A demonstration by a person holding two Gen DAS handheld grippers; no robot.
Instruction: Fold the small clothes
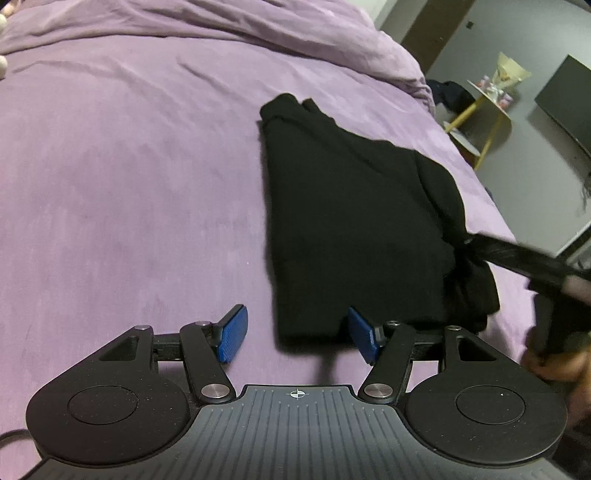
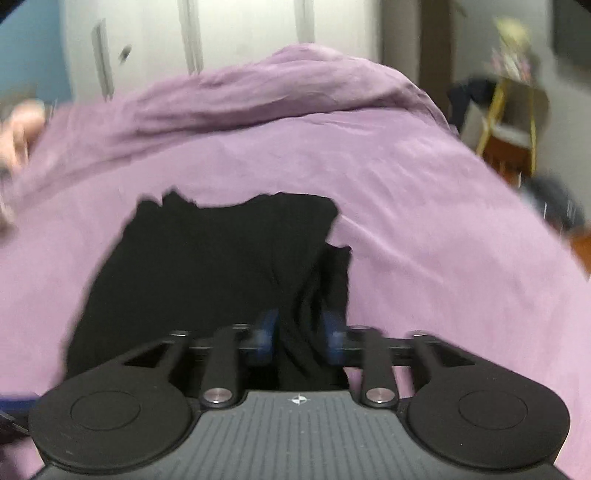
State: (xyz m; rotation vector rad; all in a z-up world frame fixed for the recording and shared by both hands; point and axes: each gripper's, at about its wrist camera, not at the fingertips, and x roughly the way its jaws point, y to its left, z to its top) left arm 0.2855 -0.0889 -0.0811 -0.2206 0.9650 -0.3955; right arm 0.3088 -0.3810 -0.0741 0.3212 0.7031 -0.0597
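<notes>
A black garment (image 1: pixel 351 221) lies folded on the purple bed sheet (image 1: pixel 129 184), right of centre in the left wrist view. My left gripper (image 1: pixel 298 335) stands open at its near edge, and the garment's near left corner reaches in between the blue pads (image 1: pixel 232 334) without being pressed. In the blurred right wrist view the same garment (image 2: pixel 203 266) lies just ahead. My right gripper (image 2: pixel 299 332) is open with a bunched fold of the black cloth standing between its pads. From the left wrist view, a finger of the right gripper (image 1: pixel 517 254) reaches the garment's right side.
A rumpled purple duvet (image 1: pixel 277 33) lies along the far side of the bed. Past the bed's right edge stand a yellow-legged side table (image 1: pixel 487 107) with small items and a dark screen (image 1: pixel 565 99). White wardrobe doors (image 2: pixel 221 37) rise behind the bed. A blurred hand (image 2: pixel 18 129) shows at left.
</notes>
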